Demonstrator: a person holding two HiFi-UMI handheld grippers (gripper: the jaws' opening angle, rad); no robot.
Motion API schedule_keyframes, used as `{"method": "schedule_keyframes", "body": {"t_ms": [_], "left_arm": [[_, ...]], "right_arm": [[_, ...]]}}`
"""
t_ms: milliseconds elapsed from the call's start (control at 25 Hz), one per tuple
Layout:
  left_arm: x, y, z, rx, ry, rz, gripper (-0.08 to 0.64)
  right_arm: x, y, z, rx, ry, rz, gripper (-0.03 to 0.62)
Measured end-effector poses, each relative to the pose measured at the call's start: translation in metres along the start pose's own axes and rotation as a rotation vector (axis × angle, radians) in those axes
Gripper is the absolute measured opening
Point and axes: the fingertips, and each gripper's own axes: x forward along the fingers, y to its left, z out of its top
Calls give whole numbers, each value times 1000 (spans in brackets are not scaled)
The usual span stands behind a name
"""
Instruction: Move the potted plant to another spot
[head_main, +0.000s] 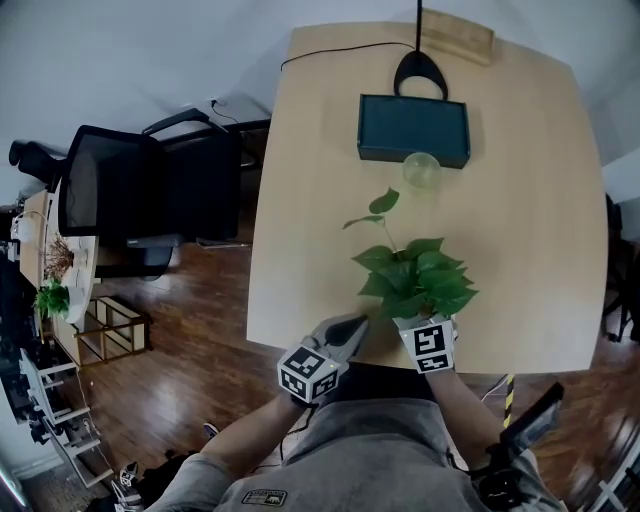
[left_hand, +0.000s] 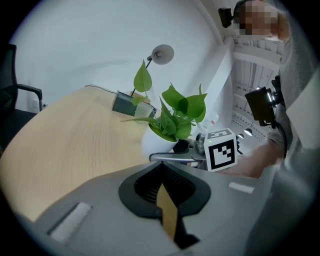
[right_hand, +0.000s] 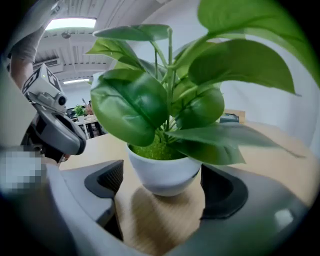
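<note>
You had a light wooden table before you. A dark teal box sat toward its far edge. A black lamp base stood just beyond the box, a clear glass touched its near side, and the potted plant stood well nearer you.

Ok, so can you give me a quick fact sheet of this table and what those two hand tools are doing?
Surface: light wooden table
Main item: potted plant, upright, near the person's edge
Right gripper: jaws apart, potted plant between them, not clamped
Left gripper: jaws together, empty, left of the plant
Further back: clear cup, teal box
</note>
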Motion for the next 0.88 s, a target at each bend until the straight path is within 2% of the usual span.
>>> {"method": "schedule_keyframes", "body": {"t_ms": [360, 880], "left_arm": [[-13, -2, -6, 15, 25, -19, -9], [-17, -2, -4, 53, 43, -51, -9]], "right_arm": [[14, -9, 11, 37, -50, -73, 477], [13, -10, 12, 44, -90, -72, 471]]}}
